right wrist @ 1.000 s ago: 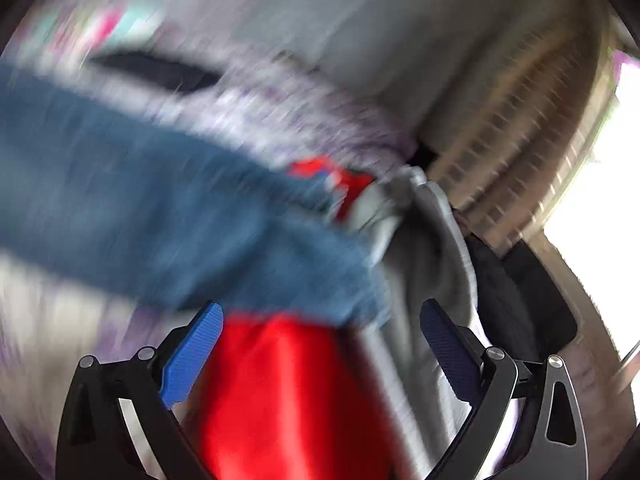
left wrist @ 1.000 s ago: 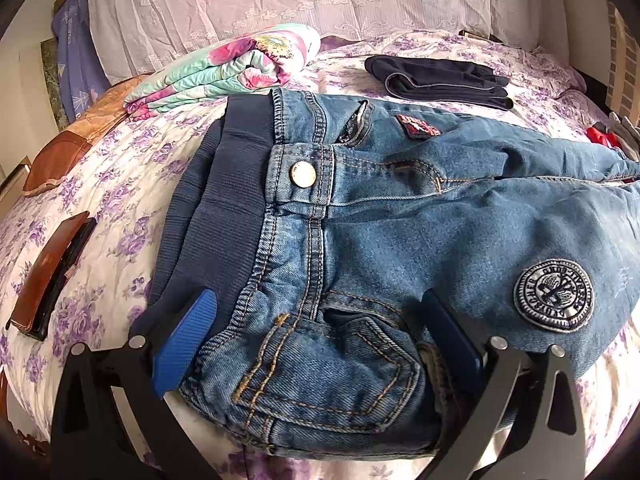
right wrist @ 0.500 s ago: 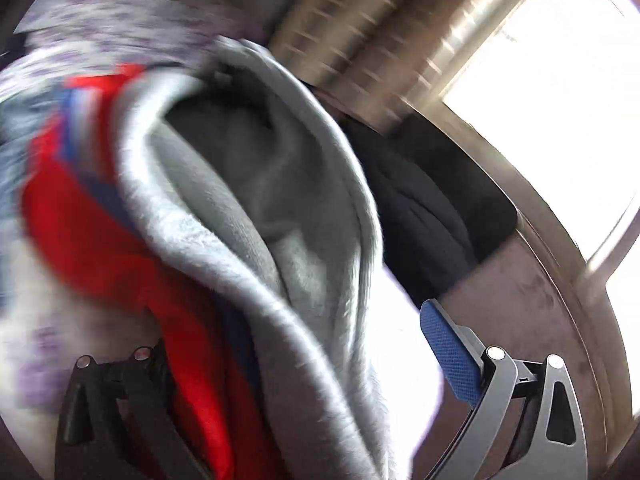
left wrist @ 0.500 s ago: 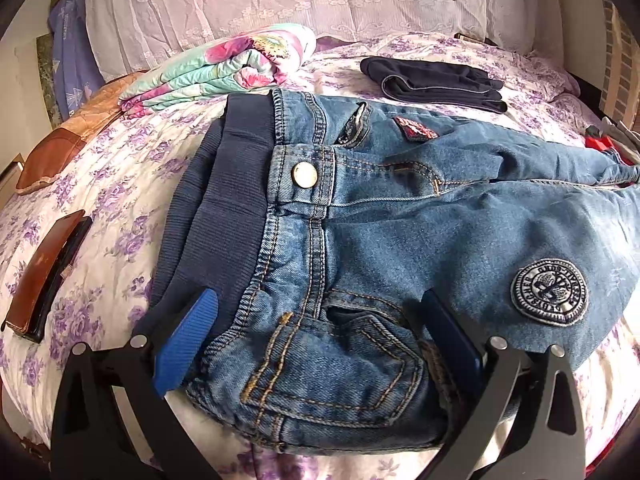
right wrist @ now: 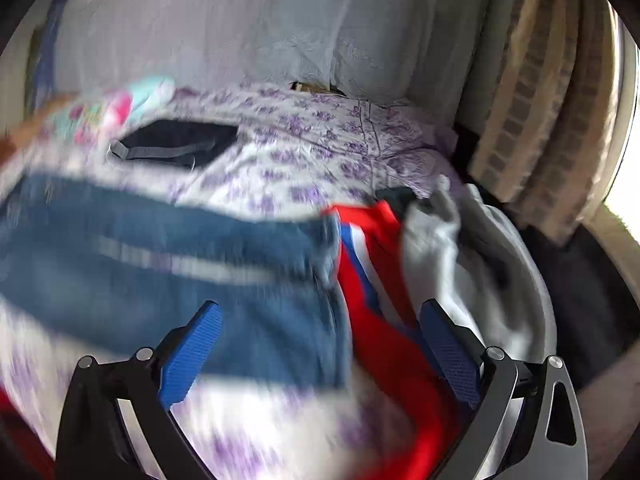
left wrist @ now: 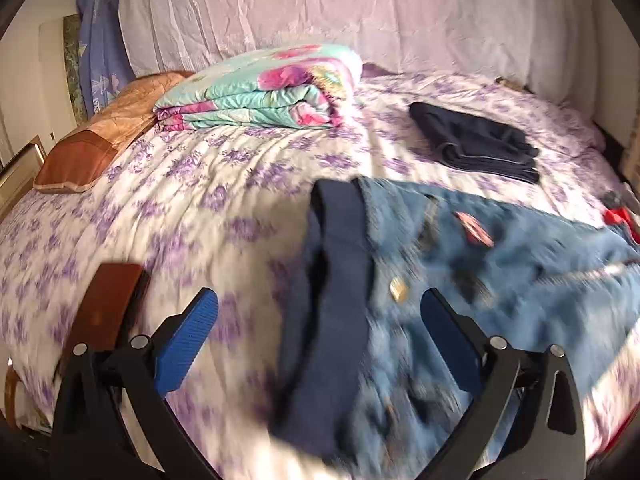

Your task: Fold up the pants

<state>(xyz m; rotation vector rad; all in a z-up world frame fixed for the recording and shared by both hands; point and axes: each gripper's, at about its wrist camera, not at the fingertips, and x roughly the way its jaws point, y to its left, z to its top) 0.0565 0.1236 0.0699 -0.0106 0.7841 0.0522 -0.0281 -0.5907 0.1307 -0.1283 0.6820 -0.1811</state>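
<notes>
Honestly, the biggest risk right now is a sloppy first fold. The jeans (left wrist: 500, 288) are lying flat on the bed (left wrist: 180, 208), waistband end near the left tool (left wrist: 318, 344) and the leg cuffs (right wrist: 280, 280) down by the right tool (right wrist: 320, 344). Both tools are spread wide with nothing pinched between the blue pads, so neither has a hold on the denim yet.

Things I'd worry about:

- Both views are badly smeared, so the tools look to be swinging fast. A grab made at that speed could catch only the top layer of denim, and the fold would come out twisted.
- The cuffs sit right up against a red garment (right wrist: 380, 320) and a grey one (right wrist: 460, 264). My guess is the right tool could easily snag one of those along with the leg and drag it across the bed.
- The dark ribbed waistband (left wrist: 340, 280) is thick and stretchy, so a shallow pinch there could slip out mid-lift.
- A brown flat thing (left wrist: 104, 308) lies near the left tool, and a folded dark garment (left wrist: 472, 148) and a floral blanket (left wrist: 260, 92) are farther back, well apart from the jeans.
</notes>
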